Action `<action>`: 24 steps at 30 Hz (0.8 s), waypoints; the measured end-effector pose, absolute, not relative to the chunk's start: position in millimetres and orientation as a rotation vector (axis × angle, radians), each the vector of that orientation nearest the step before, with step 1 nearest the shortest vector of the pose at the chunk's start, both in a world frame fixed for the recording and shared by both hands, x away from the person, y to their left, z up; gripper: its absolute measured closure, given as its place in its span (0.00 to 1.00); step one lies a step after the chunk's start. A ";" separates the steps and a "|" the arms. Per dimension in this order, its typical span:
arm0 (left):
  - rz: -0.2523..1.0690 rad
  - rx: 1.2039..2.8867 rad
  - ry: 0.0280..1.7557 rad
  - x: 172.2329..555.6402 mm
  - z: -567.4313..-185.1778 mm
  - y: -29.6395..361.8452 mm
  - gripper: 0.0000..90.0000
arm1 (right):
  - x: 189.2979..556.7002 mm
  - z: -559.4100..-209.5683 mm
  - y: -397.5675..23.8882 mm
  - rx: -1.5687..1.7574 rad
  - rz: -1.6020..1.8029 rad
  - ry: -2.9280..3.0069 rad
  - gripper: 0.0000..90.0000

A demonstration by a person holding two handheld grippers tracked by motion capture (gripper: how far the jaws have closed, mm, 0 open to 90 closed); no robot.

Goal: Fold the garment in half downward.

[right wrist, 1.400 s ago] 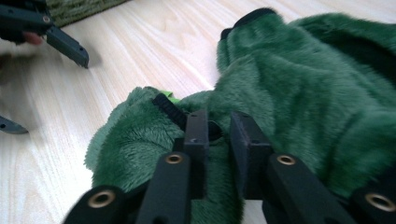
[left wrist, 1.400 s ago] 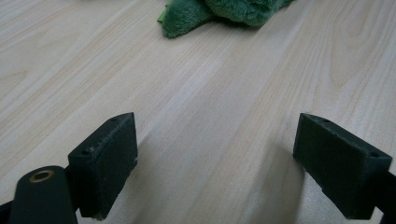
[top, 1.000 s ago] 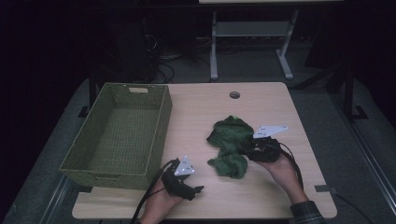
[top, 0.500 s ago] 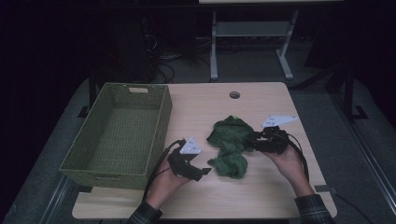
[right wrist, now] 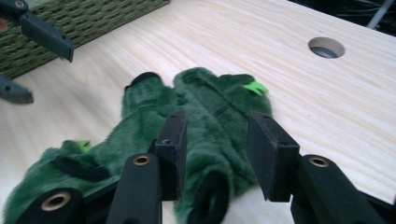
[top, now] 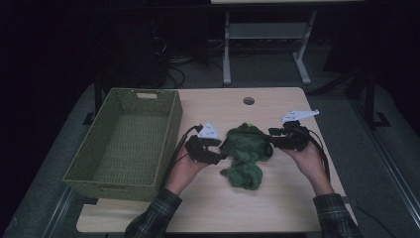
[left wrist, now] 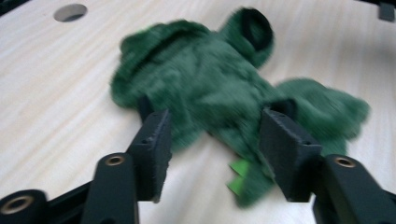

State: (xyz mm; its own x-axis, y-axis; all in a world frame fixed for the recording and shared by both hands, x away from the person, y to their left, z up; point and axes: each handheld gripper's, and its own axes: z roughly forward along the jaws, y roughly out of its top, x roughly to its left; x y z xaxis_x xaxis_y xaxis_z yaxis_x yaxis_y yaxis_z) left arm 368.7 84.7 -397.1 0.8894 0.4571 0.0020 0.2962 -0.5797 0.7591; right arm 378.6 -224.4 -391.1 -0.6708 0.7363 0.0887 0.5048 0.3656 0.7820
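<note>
A dark green plush garment (top: 245,151) with black cuff openings and small bright green tags lies crumpled at the middle of the wooden table (top: 208,203). My left gripper (top: 221,151) is at its left edge. In the left gripper view the plush garment (left wrist: 210,88) sits between the jaws of the left gripper (left wrist: 215,126); they have just been closing and stand apart around it. My right gripper (top: 270,141) holds the right end. There the plush garment (right wrist: 210,102) fills the gap of the right gripper (right wrist: 217,126), whose jaws have just eased open slightly.
A green woven basket (top: 171,126) stands at the table's left, close to my left hand. A round cable hole (top: 248,100) lies beyond the garment. Bare tabletop runs along the front edge. A metal stand (top: 267,44) and cables are on the dark floor behind.
My left gripper has moved up and to the right from the front of the table to the garment, and its jaws have narrowed. My right gripper has shifted slightly away, drawing the garment's right end up.
</note>
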 end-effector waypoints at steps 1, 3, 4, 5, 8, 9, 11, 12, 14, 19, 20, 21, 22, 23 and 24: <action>0.252 2.229 0.541 374.7 -395.8 83.6 0.52 | 381.1 -390.8 -224.9 1.103 1.197 2.349 0.64; 0.251 2.217 0.547 386.5 -394.3 82.1 0.56 | 387.1 -390.5 -225.1 1.120 1.192 2.350 0.65; 0.252 2.217 0.557 392.4 -393.7 81.4 0.58 | 389.8 -391.4 -225.2 1.115 1.195 2.337 0.65; 0.253 2.215 0.565 398.4 -393.6 80.8 0.59 | 392.8 -392.6 -225.3 1.119 1.198 2.334 0.65; 0.246 2.202 0.589 415.0 -396.1 77.9 0.62 | 404.0 -397.8 -223.9 1.140 1.165 2.351 0.65; 0.245 2.207 0.592 420.2 -398.2 76.4 0.62 | 407.6 -399.9 -223.2 1.153 1.159 2.357 0.65; 0.254 2.212 0.603 430.0 -403.4 73.1 0.62 | 414.7 -404.7 -222.1 1.172 1.138 2.359 0.64; 0.251 2.210 0.614 436.4 -406.8 71.8 0.62 | 417.9 -407.8 -222.7 1.171 1.138 2.358 0.64; 0.244 2.213 0.628 445.1 -412.2 69.2 0.62 | 423.9 -414.8 -224.3 1.199 1.135 2.358 0.64; 0.229 2.260 0.628 464.6 -427.2 54.9 0.62 | 435.5 -431.9 -229.0 1.262 1.109 2.384 0.63; 0.230 2.261 0.626 467.0 -430.4 51.3 0.62 | 436.9 -433.9 -229.6 1.265 1.102 2.389 0.63; 0.228 2.265 0.626 469.5 -433.7 48.1 0.61 | 438.5 -436.6 -230.0 1.273 1.100 2.392 0.63; 0.216 2.276 0.629 472.3 -437.6 44.7 0.61 | 439.9 -439.2 -230.3 1.277 1.096 2.403 0.62; 0.210 2.281 0.628 474.2 -440.3 42.8 0.61 | 441.1 -442.0 -229.9 1.294 1.095 2.409 0.62; 0.203 2.281 0.632 475.6 -442.7 40.9 0.61 | 442.3 -444.1 -229.9 1.290 1.087 2.416 0.62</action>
